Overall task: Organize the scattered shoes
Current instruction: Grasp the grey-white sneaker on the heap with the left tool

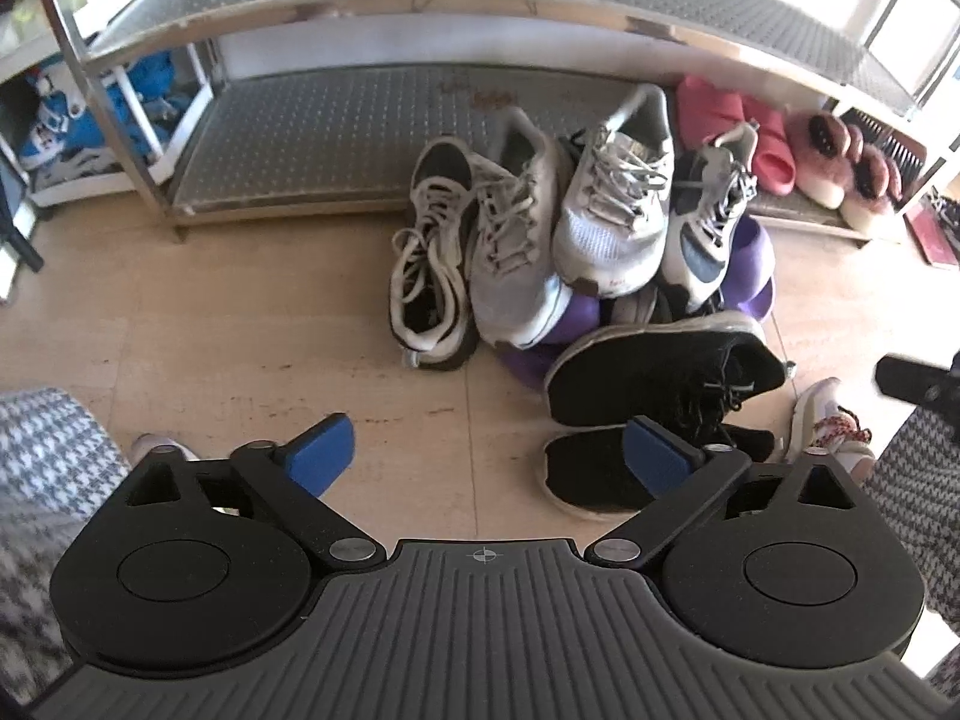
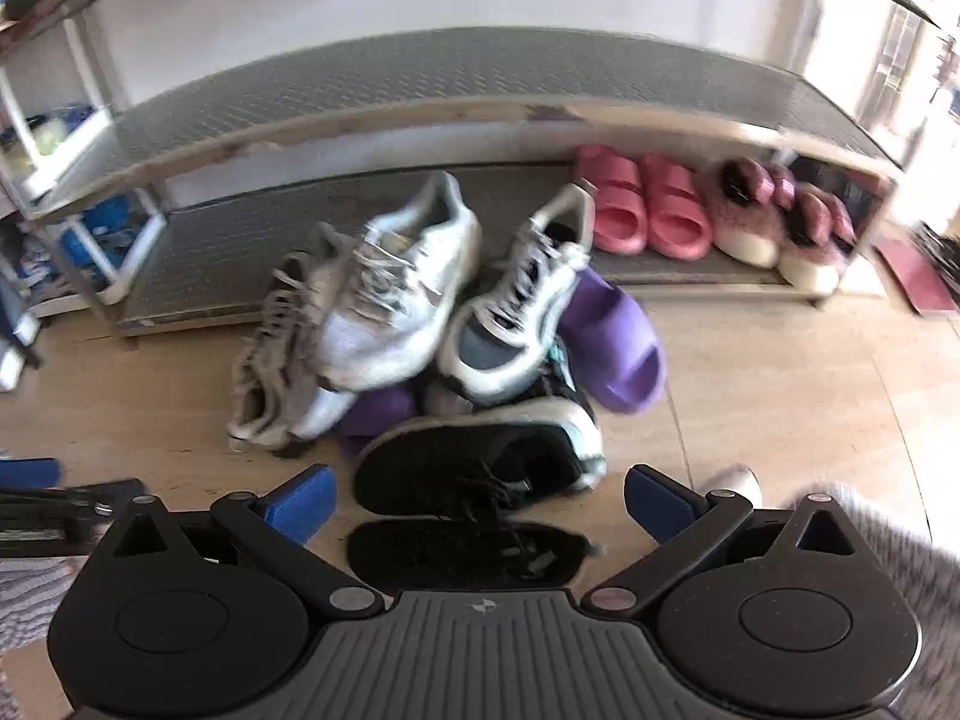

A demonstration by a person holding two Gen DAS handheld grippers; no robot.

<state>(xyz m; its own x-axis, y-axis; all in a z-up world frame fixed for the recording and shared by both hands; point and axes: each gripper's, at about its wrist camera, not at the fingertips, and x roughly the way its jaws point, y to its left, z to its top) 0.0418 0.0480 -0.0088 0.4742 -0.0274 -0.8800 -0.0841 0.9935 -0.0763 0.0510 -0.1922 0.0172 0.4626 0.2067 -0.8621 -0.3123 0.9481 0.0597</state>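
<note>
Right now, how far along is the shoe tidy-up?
Done: pink slippers and fuzzy slippers sit paired on the rack's bottom shelf. In hand: nothing; the left gripper and right gripper are both open and empty. Left: the whole floor pile, including white sneakers, purple slippers and black sneakers. Early stage.

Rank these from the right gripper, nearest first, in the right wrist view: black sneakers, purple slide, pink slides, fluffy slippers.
From the right gripper:
1. Black sneakers, on the floor right between the open fingers.
2. Purple slide, ahead and slightly right, leaning on the pile.
3. Pink slides and fluffy slippers, side by side on the bottom shelf at right; too close to call.
</note>
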